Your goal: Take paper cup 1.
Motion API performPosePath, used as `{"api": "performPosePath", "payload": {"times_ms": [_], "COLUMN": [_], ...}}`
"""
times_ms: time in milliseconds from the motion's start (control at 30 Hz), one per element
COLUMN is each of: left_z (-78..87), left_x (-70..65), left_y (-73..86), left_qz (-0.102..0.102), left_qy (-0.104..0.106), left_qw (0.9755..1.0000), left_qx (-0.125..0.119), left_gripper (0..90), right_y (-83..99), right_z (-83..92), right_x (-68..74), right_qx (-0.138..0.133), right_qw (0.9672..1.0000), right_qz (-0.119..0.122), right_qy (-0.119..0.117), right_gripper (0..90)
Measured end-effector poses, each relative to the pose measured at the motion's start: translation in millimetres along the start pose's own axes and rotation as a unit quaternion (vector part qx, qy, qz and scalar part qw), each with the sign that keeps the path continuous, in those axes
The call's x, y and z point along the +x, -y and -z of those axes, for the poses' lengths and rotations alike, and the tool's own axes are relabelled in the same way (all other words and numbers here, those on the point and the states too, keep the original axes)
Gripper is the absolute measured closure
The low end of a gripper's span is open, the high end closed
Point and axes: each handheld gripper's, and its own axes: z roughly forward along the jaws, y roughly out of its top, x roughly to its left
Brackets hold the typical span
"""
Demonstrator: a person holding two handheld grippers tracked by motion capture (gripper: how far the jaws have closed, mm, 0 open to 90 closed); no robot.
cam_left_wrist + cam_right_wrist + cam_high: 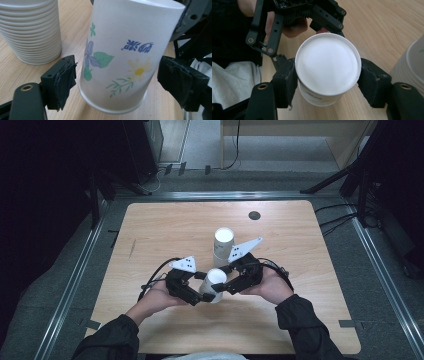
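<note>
A white paper cup with a flower print is upside down and tilted just above the table, near its front middle. My right gripper is shut on it; in the right gripper view both pads press the cup just below its base. My left gripper comes from the other side. Its jaws stand around the cup near the rim, and each pad has a small gap to the wall, so it is open. A stack of nested cups stands upside down just behind.
The wooden table has a small black round cap near its far edge. The cup stack is close to the left gripper's left jaw. Metal rails and dark floor surround the table.
</note>
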Motion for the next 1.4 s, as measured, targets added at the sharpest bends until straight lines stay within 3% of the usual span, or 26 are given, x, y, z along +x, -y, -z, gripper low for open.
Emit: {"api": "performPosePath", "payload": {"times_ms": [267,400,433,633,700,833,900,1033,1067,1133,1167,1267,1300,1400], "left_z": [-0.5,1.7,2.8,3.4,7.7,15.9,23.5,28.7,29.5,29.8,29.3,28.0,28.0,26.9], "left_x": [-1.0,-0.9,-2.8,-3.4,-1.4,2.3,5.3,7.5,8.4,8.5,9.5,10.3,10.3,9.2], "left_y": [0.0,0.0,-0.3,-1.0,-2.0,-1.7,-4.0,-8.5,-12.0,-14.0,-18.8,-27.3,-27.3,-37.1], "left_qz": [-0.004,-0.013,-0.026,-0.028,-0.025,-0.015,-0.019,-0.015,-0.018,-0.026,-0.033,-0.053,-0.053,-0.076], "left_qy": [-0.004,-0.006,-0.007,0.000,-0.001,-0.005,-0.020,-0.022,-0.017,-0.021,-0.018,-0.017,-0.017,-0.017], "left_qw": [1.0000,0.9999,0.9996,0.9996,0.9997,0.9999,0.9996,0.9994,0.9987,0.9980,0.9964,0.9925,0.9925,0.9877], "left_qx": [-0.001,-0.002,0.000,0.005,0.007,-0.002,0.006,0.022,0.044,0.054,0.077,0.109,0.109,0.136], "left_gripper": [16.7,21.8,25.9,29.5,30.0,30.2,30.3,30.3,30.2,30.2,30.2,30.2,30.2,30.2], "right_y": [-2.1,-1.9,-1.8,-1.1,-0.5,3.8,8.3,14.7,18.4,20.2,22.9,25.9,25.9,28.0], "right_z": [3.1,3.7,2.8,1.6,2.6,9.5,12.5,15.4,16.6,16.6,16.6,15.9,15.9,13.2], "right_x": [-0.9,-1.2,-1.2,-0.1,0.4,-0.3,-0.8,0.2,2.6,3.4,4.9,4.9,4.9,2.7], "right_qx": [-0.020,-0.024,-0.023,-0.023,-0.031,-0.038,-0.041,-0.036,-0.032,-0.033,-0.032,-0.030,-0.030,-0.028], "right_qw": [0.9997,0.9996,0.9996,0.9996,0.9995,0.9991,0.9989,0.9988,0.9986,0.9986,0.9985,0.9986,0.9986,0.9988], "right_qz": [-0.010,-0.013,-0.013,-0.009,-0.003,-0.007,-0.011,-0.012,-0.009,-0.007,-0.007,-0.007,-0.007,-0.005], "right_qy": [-0.010,-0.012,-0.010,-0.012,0.002,0.014,0.020,0.032,0.041,0.042,0.043,0.042,0.042,0.039], "right_gripper": [36.2,36.2,36.2,35.3,26.7,26.0,25.9,26.2,27.0,27.4,27.7,28.1,28.1,28.7]}}
